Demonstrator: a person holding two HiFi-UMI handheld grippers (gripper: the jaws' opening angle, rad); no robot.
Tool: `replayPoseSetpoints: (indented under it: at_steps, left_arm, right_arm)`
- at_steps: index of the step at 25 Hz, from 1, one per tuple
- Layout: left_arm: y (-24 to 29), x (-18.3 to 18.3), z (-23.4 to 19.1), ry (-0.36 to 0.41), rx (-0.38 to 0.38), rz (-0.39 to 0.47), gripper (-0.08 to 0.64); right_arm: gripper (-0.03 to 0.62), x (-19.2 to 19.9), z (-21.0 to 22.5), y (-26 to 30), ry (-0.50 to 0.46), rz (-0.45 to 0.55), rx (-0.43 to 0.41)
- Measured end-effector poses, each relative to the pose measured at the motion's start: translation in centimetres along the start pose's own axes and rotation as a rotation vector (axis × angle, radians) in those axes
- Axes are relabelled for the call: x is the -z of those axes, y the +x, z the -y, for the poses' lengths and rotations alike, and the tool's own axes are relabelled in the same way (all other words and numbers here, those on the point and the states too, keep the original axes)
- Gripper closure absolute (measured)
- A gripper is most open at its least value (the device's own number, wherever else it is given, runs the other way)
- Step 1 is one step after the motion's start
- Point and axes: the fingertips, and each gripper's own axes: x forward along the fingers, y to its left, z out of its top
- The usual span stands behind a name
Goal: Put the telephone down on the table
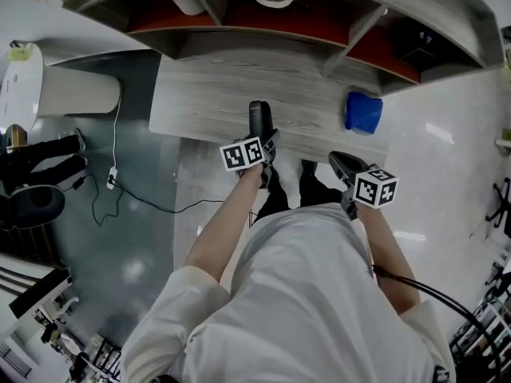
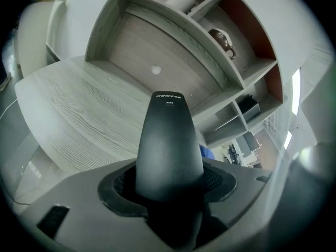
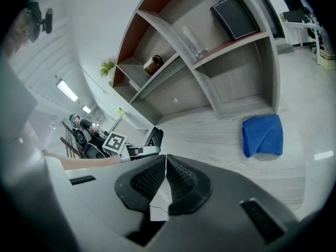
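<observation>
- The left gripper (image 2: 169, 188) is clamped on the black telephone (image 2: 169, 140), which sticks out of its jaws above the near part of the table (image 1: 200, 102) and is not yet laid down.
- The right gripper (image 3: 166, 180) has its jaws pressed together on nothing.
- Letting go too high could make the telephone drop and bounce.
- Set too near the front edge, it could tip off.
- The blue cloth (image 1: 363, 112) lies well apart and is unlikely to interfere.

left gripper (image 2: 169, 181) full, right gripper (image 3: 166, 180) closed
</observation>
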Motion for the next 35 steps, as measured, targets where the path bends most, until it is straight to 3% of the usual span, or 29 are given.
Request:
replayPoseSetpoints:
  at_steps: [18, 25, 32, 35]
  left_arm:
    - [7.9, 1.7, -3.5, 0.185, -0.216, -0.168, 0.273]
    - [9.8, 1.6, -4.8, 0.272, -0.277, -0.189, 0.273]
    - [10.4, 2.7, -5.8, 0.275, -0.313, -0.205, 0.272]
    - [10.6, 2.8, -5.7, 0.331, -0.33, -0.217, 0.272]
  right_arm:
    - [0.575, 0.8, 3.4, 3.1, -0.03, -0.161, -0.013]
    - [0.575, 1.6, 4.4, 4.5, -0.051, -0.23, -0.015]
    - [0.575, 2.7, 4.6, 5.1, -0.045, -0.273, -0.023]
    - [0.575, 2.9, 4.9, 5.2, -0.043, -0.28, -0.026]
